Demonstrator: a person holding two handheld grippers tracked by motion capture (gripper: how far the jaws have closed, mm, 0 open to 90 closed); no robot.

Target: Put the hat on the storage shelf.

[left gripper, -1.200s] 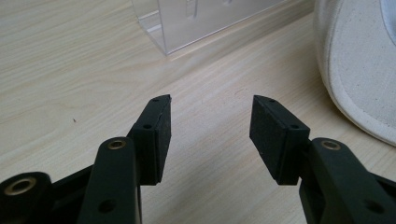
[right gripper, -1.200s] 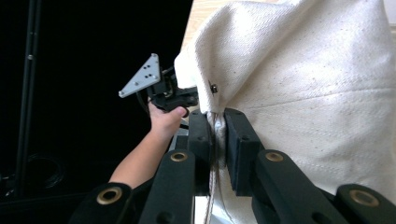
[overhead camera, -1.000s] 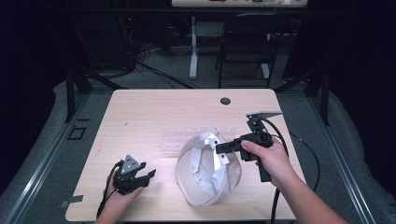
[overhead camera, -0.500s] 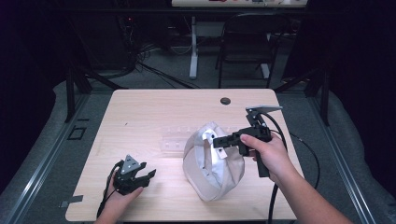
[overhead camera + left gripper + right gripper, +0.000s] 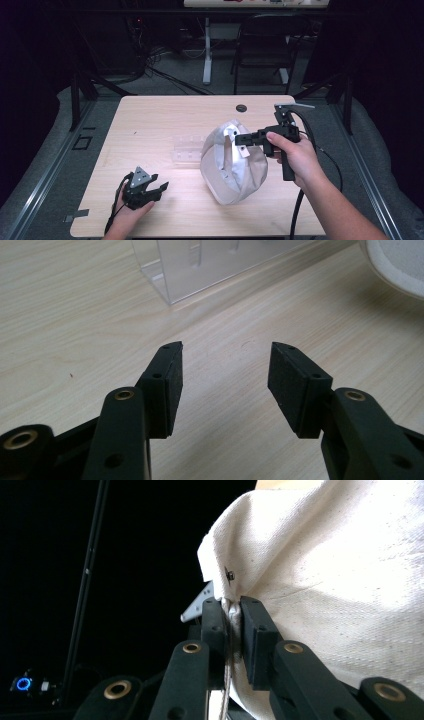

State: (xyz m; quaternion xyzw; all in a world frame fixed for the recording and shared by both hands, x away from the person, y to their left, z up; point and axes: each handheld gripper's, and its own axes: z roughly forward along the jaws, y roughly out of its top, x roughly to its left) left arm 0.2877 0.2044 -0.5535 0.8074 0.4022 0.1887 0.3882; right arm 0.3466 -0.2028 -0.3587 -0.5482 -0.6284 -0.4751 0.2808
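Where your forearms enter at the near edge of the table (image 5: 165, 112), your left gripper (image 5: 150, 189) rests low on the wood at the near left corner, its jaws spread wide with nothing between the pads (image 5: 172, 382); bare tabletop shows in the gap in the left gripper view. Just beyond those jaws stands a clear plastic holder (image 5: 210, 265), seen from above as a faint transparent piece (image 5: 187, 150) left of the bag. Right of centre, the white fabric bag (image 5: 232, 162) is tilted up off the table, its lower bulge near the wood and its upper edge raised. Your right gripper (image 5: 239, 138) pinches that upper edge: in the right gripper view the jaws are pressed together on a fold of the cream cloth (image 5: 340, 580), beside a small dark rivet (image 5: 230, 574). A small white tag (image 5: 243, 151) hangs from the bag near the jaws; no writing on it can be read. Farther back, a dark round grommet (image 5: 241, 107) sits in the tabletop, and beyond the table a chair (image 5: 262, 45) stands in shadow.
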